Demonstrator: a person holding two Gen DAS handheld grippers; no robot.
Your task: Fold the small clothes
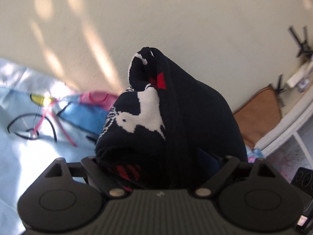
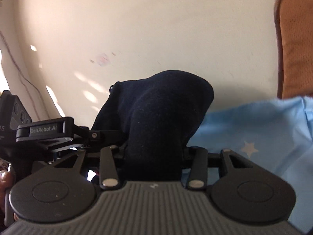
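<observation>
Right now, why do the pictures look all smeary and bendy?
Left wrist view: the pale blue printed bedsheet and sun patches on the cream wall streak with motion blur; the white shelf edge curves from the fisheye. Right wrist view: the dark navy knitted garment is a shadowed lump, detail lost.

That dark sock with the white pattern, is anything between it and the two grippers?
Nothing visible does. The dark sock already sits bunched between the left gripper's fingers, and dark fabric likewise fills the right gripper's jaws. Behind it are only the cream wall and blue bedding.
</observation>
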